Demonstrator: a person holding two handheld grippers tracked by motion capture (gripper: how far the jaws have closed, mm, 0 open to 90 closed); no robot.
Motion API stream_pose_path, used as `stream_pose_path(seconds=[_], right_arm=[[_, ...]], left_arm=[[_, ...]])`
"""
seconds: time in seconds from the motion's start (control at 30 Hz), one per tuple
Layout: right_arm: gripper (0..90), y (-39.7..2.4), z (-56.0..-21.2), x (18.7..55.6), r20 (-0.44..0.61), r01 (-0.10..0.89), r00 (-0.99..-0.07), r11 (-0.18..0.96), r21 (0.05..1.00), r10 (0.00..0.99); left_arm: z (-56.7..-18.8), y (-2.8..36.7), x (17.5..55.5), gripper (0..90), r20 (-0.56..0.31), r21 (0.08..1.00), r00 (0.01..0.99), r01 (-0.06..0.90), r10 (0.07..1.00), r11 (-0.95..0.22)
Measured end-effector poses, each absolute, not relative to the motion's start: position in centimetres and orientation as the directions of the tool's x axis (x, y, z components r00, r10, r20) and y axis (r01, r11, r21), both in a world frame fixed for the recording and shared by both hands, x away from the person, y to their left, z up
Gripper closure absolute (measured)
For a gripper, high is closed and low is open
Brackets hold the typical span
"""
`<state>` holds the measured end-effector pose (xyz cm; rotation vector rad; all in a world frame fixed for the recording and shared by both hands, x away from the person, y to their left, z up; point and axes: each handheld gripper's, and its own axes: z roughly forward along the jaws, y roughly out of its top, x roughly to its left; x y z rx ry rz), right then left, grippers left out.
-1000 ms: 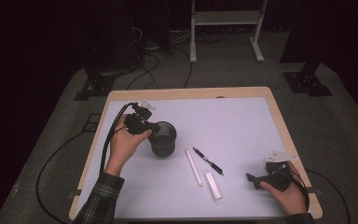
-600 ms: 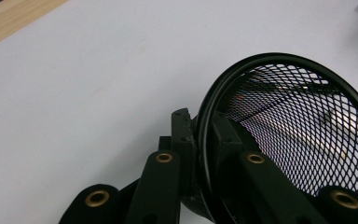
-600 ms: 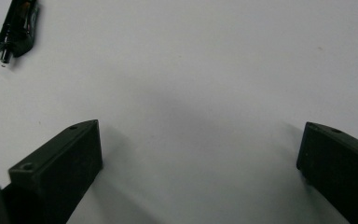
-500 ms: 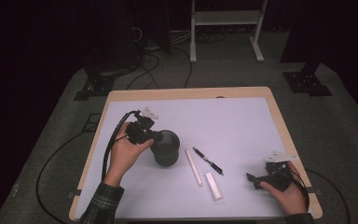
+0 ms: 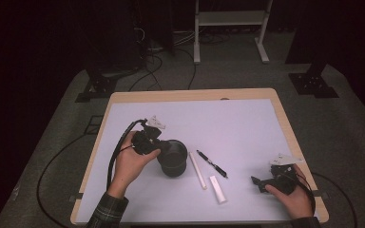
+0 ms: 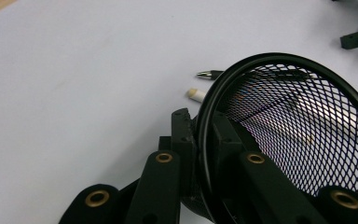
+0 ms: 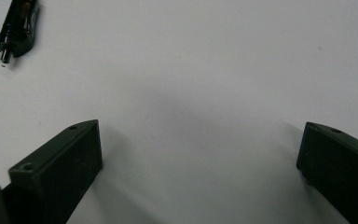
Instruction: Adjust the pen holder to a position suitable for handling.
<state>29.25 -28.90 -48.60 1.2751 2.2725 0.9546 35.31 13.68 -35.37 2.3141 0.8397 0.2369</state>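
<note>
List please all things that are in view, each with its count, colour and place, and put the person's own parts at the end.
mesh cup: 1, black, left of the table's centre, its rim clamped by the left tool
pen: 1, black, just right of the mesh cup, lying at a slant
long stick: 1, white, between the mesh cup and the pen
short stick: 1, white, nearer the front edge, below the pen
table: 1, pale top with wooden border, centre
rack: 1, white, on the floor behind the table
left tool: 1, black, shut on the mesh cup
right tool: 1, black, open, resting at the front right
hands: 2, one on each tool
</note>
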Motion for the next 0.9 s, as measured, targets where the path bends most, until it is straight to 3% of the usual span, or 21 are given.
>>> stream_pose_path(seconds=[0.9], right_arm=[[0.0,-28.9,-48.6,29.3,0.012,0.605,-0.526,0.363,0.709,0.851]], left_arm=[[-37.3,12.5,33.2,82.5,-0.122,0.616,0.814,0.511,0.568,-0.600]])
